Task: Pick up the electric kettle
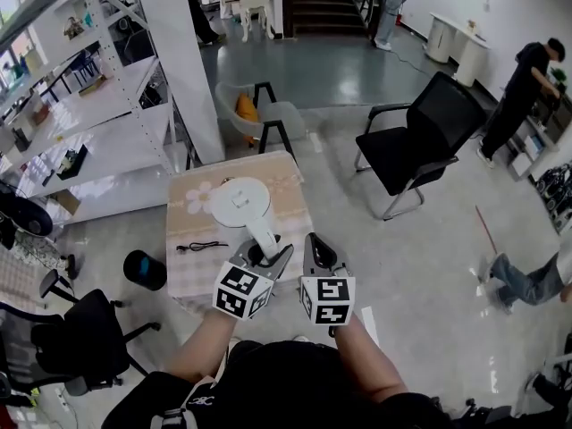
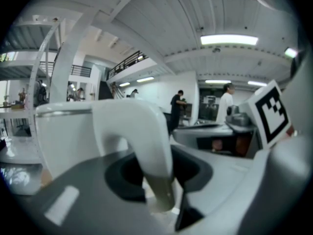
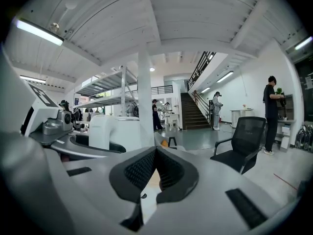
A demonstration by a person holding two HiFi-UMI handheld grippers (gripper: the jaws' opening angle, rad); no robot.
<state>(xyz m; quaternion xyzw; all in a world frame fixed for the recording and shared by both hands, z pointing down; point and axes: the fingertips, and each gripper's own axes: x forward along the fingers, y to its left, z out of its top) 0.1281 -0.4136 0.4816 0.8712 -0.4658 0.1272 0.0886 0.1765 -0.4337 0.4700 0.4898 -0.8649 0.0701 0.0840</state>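
Note:
The white electric kettle (image 1: 239,202) hangs above a small table (image 1: 288,184) with a flowered cloth; in the head view I look down on its round lid. Its curved handle (image 2: 143,140) runs back between the jaws of my left gripper (image 1: 265,256), which is shut on it. In the left gripper view the kettle body (image 2: 63,137) fills the left side, with the left gripper (image 2: 157,182) clamped on the handle's lower part. My right gripper (image 1: 318,250) floats just right of the left one, shut and holding nothing. From the right gripper (image 3: 155,173) the kettle (image 3: 115,131) shows to the left.
A black cable (image 1: 201,247) lies on the table's near left part. A black cylinder (image 1: 145,269) stands on the floor left of the table. White shelving (image 1: 98,123) rises at the left, a grey chair (image 1: 261,114) behind the table, a black armchair (image 1: 420,141) at the right. People stand far right.

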